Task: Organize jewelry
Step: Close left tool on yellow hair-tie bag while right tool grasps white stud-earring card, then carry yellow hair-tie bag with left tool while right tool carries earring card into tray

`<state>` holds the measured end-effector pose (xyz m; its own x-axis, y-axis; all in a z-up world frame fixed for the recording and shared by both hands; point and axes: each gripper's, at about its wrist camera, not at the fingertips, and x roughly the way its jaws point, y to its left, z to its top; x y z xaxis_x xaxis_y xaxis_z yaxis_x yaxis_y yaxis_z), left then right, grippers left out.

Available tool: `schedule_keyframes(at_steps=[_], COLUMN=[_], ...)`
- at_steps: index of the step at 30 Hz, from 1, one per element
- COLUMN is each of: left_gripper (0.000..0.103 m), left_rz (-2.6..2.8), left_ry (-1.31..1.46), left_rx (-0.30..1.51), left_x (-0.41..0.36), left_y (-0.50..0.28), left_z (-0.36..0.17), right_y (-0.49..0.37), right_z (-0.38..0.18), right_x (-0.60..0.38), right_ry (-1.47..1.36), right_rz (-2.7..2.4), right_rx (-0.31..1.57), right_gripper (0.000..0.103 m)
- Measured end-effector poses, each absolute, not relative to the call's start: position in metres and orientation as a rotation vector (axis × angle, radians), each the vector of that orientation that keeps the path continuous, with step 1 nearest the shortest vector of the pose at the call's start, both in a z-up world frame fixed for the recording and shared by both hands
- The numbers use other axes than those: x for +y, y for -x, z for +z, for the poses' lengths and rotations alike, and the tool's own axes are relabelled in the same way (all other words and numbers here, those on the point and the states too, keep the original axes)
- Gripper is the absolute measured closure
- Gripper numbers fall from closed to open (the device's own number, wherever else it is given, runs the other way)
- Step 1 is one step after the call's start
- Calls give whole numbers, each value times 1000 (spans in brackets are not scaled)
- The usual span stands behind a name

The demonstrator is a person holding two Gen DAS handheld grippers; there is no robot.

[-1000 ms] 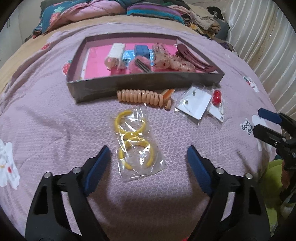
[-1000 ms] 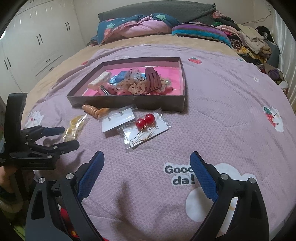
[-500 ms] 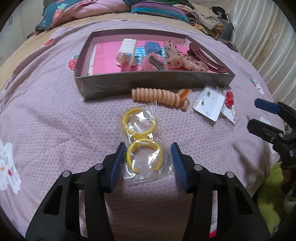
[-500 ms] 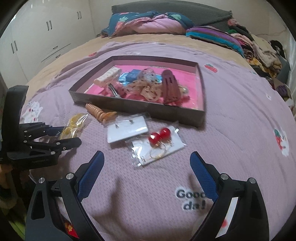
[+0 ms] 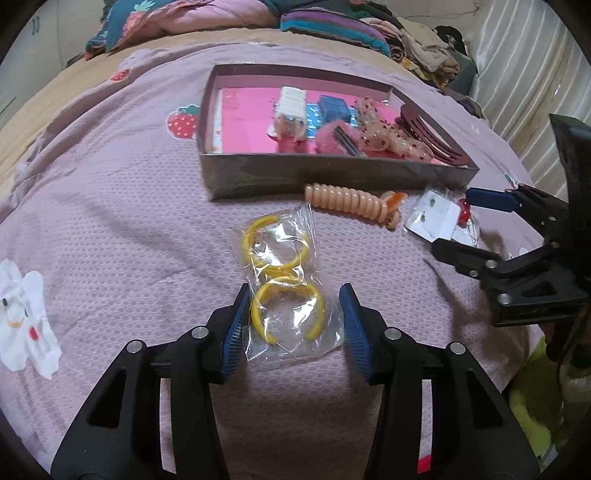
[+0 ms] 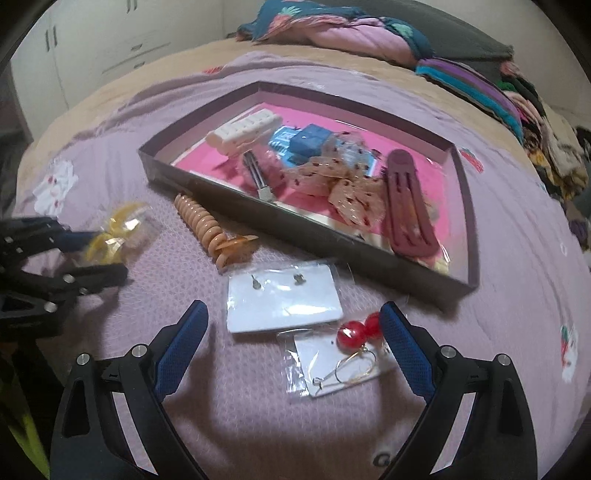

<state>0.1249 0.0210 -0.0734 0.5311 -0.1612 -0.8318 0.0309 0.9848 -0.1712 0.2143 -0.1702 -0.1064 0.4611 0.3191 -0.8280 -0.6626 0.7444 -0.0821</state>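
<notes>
A clear bag of yellow hoops (image 5: pixel 286 284) lies on the purple bedspread. My left gripper (image 5: pixel 293 317) is open, its blue pads on either side of the bag's near end. A dark box (image 5: pixel 332 177) with a pink floor holds hair clips. A peach spiral hair tie (image 5: pixel 347 201) lies before it. My right gripper (image 6: pixel 291 350) is open over a white stud-earring card (image 6: pixel 282 302) and a bag with red ball earrings (image 6: pixel 356 328). The yellow-hoop bag also shows in the right wrist view (image 6: pixel 118 229).
Folded quilts and clothes (image 5: pixel 332 26) are piled at the bed's far end. White cupboards (image 6: pixel 92 44) stand at the left. A curtain (image 5: pixel 528 74) hangs at the right. The right gripper shows in the left wrist view (image 5: pixel 491 236).
My left gripper has moved forward and narrowed around the yellow-hoop bag. My right gripper has moved forward and down over the earring cards.
</notes>
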Motion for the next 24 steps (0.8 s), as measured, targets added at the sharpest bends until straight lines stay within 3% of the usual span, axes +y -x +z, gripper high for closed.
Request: schedule_keyframes(at_steps=[7, 14, 24], left_gripper=[63, 64, 64], left_rz=[-103, -89, -76], left_ry=[169, 186, 201], left_rx=[985, 962, 927], left_x=[34, 45, 53], left_y=[-122, -119, -115], left_z=[-65, -56, -42], right_y=[-225, -210, -164], right_z=[-123, -121, -101], right_x=[-156, -157, -164], right_ry=[462, 427, 315], right_rz=[662, 701, 806], right_rx=[945, 937, 930], right_gripper=[8, 37, 40])
